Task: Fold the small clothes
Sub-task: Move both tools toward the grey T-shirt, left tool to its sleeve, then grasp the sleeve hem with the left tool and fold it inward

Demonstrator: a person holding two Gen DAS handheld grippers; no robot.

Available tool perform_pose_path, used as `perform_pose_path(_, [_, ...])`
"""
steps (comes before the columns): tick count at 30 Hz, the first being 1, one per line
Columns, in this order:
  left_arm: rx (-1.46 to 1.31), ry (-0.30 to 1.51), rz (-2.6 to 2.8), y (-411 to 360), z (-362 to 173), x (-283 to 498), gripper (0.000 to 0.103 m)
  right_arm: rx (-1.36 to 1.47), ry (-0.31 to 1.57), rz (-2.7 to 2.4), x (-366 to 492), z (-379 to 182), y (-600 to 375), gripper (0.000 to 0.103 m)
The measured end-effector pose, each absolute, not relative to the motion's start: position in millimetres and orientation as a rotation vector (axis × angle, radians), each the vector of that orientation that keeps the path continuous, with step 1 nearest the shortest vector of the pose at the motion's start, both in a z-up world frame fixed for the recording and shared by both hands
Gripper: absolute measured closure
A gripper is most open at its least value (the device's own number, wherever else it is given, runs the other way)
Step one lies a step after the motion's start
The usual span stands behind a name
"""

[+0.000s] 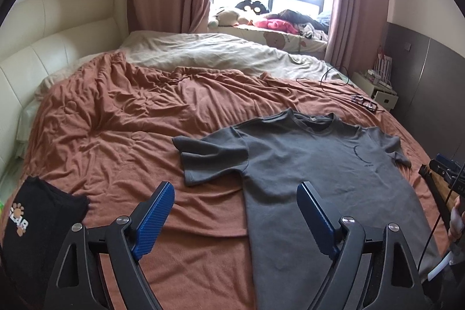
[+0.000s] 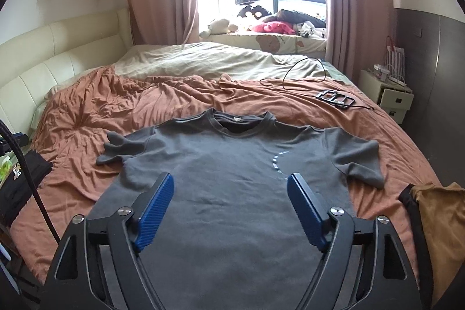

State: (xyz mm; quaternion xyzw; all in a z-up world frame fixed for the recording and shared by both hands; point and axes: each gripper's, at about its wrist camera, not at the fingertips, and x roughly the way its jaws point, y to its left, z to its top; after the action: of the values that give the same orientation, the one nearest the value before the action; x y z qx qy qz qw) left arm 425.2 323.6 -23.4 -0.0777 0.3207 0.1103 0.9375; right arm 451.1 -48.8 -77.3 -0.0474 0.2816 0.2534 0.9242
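Our left gripper and right gripper hang spread and empty. The shirt lies flat below them on the bed, its hem hidden behind our fingers.

free: rumpled rust-orange bedspread left of flat grey cotton T-shirt; blocked left: folded black printed garment; blocked right: mustard-brown cloth pile; far: black cable
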Motion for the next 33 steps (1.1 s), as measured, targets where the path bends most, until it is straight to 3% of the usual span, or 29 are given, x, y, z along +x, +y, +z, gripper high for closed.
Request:
perform_pose_path(6, [-0.202, 0.745, 0.222, 359, -52, 471, 0.043, -0.116, 0.632, 0.566, 494, -85, -16, 0.037])
perform_pose_path(12, [-0.276, 0.826, 0.247, 397, -91, 511, 0.043, -0.154, 0.671, 0.649, 535, -100, 23, 0.054])
perform_pose_path(17, [-0.322, 0.889, 0.263, 414, -123, 539, 0.046, -0.18, 0.711, 0.712, 566, -116, 54, 0.055])
perform_pose_path(19, [-0.353, 0.905, 0.266, 421, -134, 548, 0.046, -0.182, 0.735, 0.732, 578, -122, 63, 0.062])
perform_pose_path(26, [-0.381, 0.973, 0.276, 438, -163, 581, 0.051, -0.179, 0.782, 0.781, 609, -138, 93, 0.064])
perform_pose_path(33, [-0.365, 1.053, 0.341, 449, -194, 600, 0.057, -0.151, 0.842, 0.811, 628, -156, 120, 0.079])
